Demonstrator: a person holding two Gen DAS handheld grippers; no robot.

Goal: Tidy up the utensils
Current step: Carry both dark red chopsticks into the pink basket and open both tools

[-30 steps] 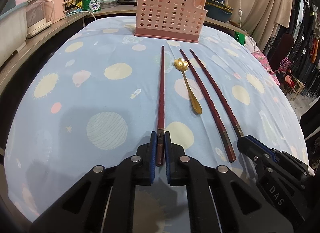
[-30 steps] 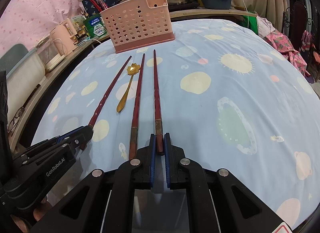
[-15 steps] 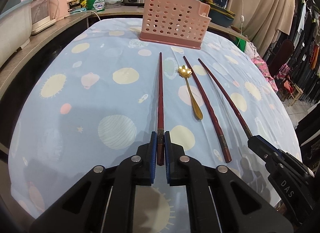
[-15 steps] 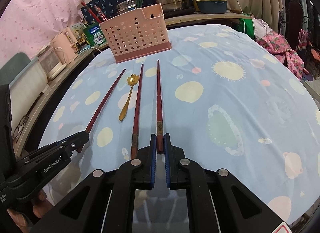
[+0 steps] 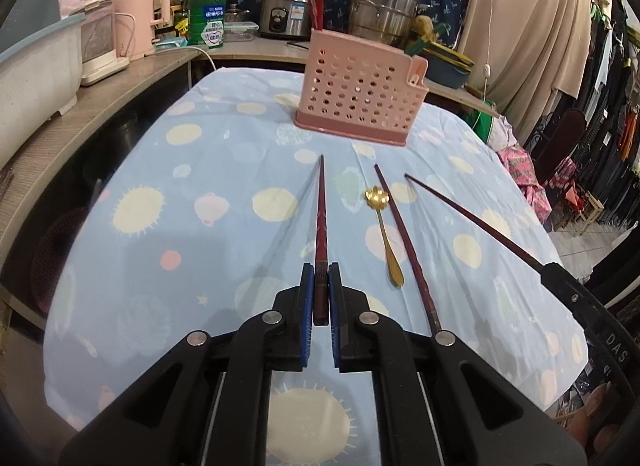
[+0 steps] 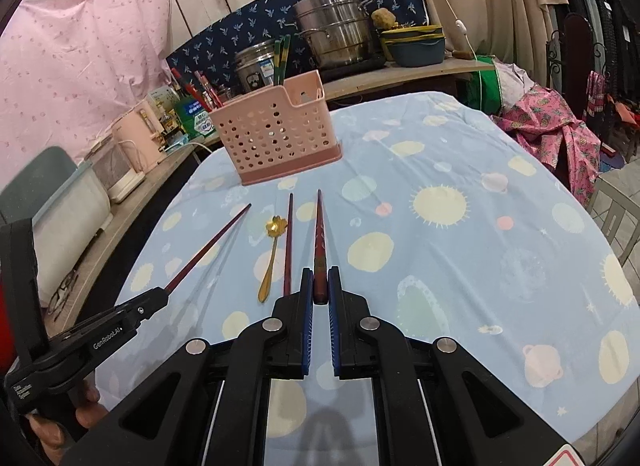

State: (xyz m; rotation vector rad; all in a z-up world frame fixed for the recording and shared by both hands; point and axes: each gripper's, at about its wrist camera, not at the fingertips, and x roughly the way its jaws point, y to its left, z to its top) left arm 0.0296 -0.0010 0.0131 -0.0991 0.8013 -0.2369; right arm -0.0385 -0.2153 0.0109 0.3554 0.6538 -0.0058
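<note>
My left gripper point(image 5: 320, 278) is shut on the butt end of a dark red chopstick point(image 5: 321, 217) and holds it lifted above the tablecloth, tip toward the pink perforated utensil basket point(image 5: 358, 95). My right gripper point(image 6: 319, 284) is shut on a second red chopstick point(image 6: 320, 242), also lifted and pointing at the basket point(image 6: 276, 137). A third chopstick point(image 5: 404, 238) and a gold flower-headed spoon point(image 5: 386, 238) lie flat on the cloth between the two held ones. In the right wrist view the spoon point(image 6: 272, 254) lies left of the flat chopstick point(image 6: 288, 242).
The table has a light blue cloth point(image 5: 208, 193) with sun and planet prints. The basket holds chopsticks point(image 6: 192, 89) upright. A shelf behind carries a pink kettle point(image 5: 138, 21), a rice cooker point(image 5: 286, 15) and steel pots point(image 5: 384, 5). Clothes hang at the right point(image 5: 600, 105).
Both grippers have risen and tilted up, each lifting its chopstick off the cloth. The basket now appears nearer. The spoon and middle chopstick have not moved.
</note>
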